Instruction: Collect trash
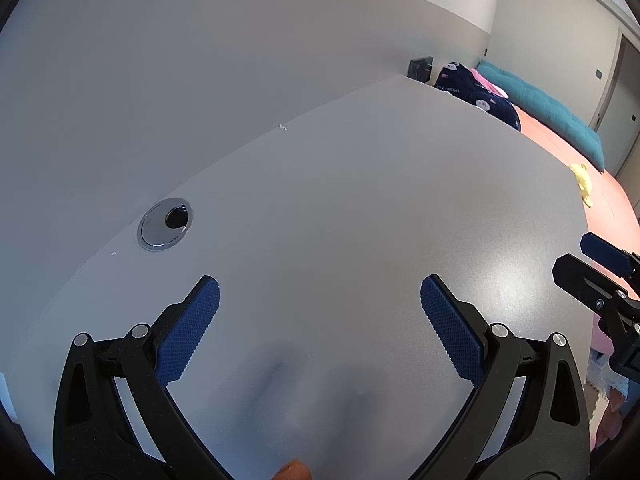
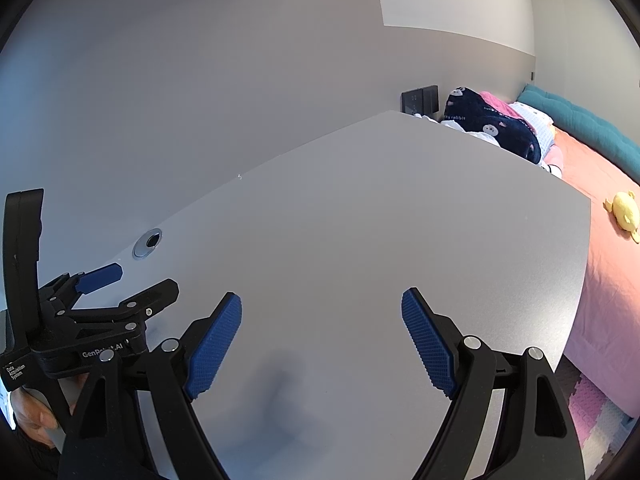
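Left gripper sits at the bottom centre of its view, jaws wide apart, nothing between the blue pads. Right gripper likewise in its view, jaws spread, holding nothing. Both hover over a grey desk. Round metal cable port sits left of centre near the wall. No trash can be made out on the desk. Pink bed on the right edge carries a yellow plush toy and a dark blanket.
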`<state>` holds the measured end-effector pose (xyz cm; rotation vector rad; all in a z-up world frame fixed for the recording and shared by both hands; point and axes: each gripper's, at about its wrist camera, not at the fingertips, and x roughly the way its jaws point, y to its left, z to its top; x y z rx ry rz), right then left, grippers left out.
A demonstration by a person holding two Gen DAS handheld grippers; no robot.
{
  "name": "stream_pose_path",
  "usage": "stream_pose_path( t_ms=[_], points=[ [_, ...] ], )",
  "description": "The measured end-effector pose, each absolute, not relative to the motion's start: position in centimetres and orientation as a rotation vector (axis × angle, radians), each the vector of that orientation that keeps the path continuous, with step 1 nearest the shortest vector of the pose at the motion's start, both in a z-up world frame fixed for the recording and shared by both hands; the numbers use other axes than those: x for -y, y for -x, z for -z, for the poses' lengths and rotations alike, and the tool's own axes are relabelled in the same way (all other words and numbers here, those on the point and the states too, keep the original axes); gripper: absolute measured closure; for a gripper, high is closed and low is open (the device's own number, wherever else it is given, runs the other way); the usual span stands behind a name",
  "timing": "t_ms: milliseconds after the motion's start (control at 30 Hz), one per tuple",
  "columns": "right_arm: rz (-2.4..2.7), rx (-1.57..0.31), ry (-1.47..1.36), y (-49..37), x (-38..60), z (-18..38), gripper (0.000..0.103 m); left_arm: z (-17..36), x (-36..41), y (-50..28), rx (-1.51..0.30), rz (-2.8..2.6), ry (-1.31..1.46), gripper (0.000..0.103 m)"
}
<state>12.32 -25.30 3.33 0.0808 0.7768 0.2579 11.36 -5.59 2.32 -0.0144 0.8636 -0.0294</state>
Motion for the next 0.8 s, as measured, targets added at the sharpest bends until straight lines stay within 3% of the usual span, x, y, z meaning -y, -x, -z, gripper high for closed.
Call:
stream_pose_path(
  t_ms=[800],
  points=[
    [-0.267,-0.774,-0.061,-12.3,25.3,-3.4,0.02,-2.6,5.2,-10.7,-0.819,-0.061,-0.004,0.006]
  ],
)
